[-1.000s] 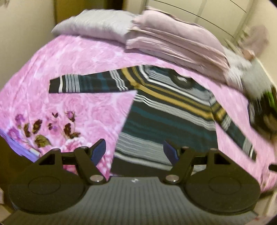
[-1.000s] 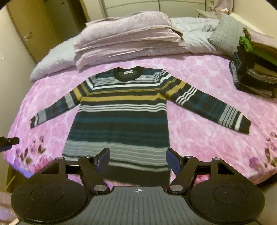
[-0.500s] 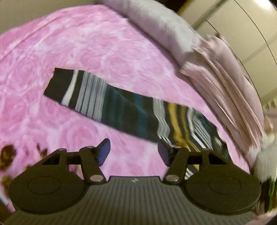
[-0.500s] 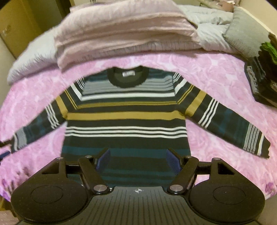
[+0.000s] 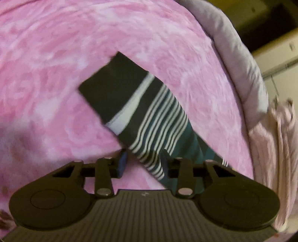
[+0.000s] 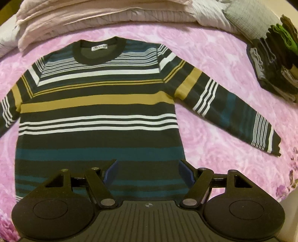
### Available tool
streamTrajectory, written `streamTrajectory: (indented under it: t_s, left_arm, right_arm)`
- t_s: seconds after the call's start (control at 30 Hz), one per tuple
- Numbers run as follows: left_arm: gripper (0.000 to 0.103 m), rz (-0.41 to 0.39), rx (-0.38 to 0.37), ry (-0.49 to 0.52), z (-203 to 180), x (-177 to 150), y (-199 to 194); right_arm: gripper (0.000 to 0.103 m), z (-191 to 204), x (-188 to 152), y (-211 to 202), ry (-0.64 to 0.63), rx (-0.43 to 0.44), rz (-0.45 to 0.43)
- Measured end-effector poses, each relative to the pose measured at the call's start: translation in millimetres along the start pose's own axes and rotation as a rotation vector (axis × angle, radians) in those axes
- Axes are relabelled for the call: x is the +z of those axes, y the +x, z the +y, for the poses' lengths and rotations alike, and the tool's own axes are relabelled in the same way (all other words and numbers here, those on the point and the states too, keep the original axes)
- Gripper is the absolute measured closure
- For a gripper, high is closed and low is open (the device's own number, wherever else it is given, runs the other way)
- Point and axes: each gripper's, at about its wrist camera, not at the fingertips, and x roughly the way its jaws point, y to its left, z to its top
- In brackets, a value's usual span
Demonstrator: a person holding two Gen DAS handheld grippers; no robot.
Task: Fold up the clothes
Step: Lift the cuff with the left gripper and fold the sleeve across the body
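Note:
A dark sweater (image 6: 96,111) striped in white, mustard and teal lies flat and face up on the pink bedspread (image 6: 214,55), with both sleeves spread out. My right gripper (image 6: 148,167) hovers open over the lower body of the sweater, nothing between its fingers. In the left wrist view the sweater's left sleeve (image 5: 149,115) runs diagonally, its dark cuff (image 5: 111,82) at the far end. My left gripper (image 5: 143,162) is low over that sleeve, its blue-padded fingers still apart with the sleeve's striped part between them.
Folded pale pink quilts (image 6: 74,16) and a grey pillow (image 5: 242,65) line the far side of the bed. A pile of folded clothes (image 6: 275,65) sits at the right, beside a grey cushion (image 6: 247,16). Bare pink bedspread (image 5: 55,55) surrounds the sleeve.
The left gripper has swung left and dropped onto the sleeve, its fingers narrowing around it. The right gripper has moved forward over the sweater's body and stays open.

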Motion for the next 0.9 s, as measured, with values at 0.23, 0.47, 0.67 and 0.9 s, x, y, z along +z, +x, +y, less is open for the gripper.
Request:
streamTrajectory:
  t_s: [0.23, 0.47, 0.67, 0.9]
  left_arm:
    - [0.099, -0.1, 0.03, 0.018, -18, 7, 0]
    - [0.099, -0.298, -0.105, 0.471, -154, -34, -71]
    - [0.1, -0.22, -0.53, 0.848, -307, -170, -125]
    - [0.073, 0.145, -0.723, 1.101, -356, -327, -94]
  right_arm:
    - [0.035, -11, 1, 23, -0.001, 0.038, 0.006]
    - [0.035, -55, 2, 32, 0.056, 0.045, -0.01]
    - [0.035, -99, 9, 32, 0.155, 0.058, -0.025]
    - [0.035, -122, 11, 37, 0.152, 0.069, -0.04]
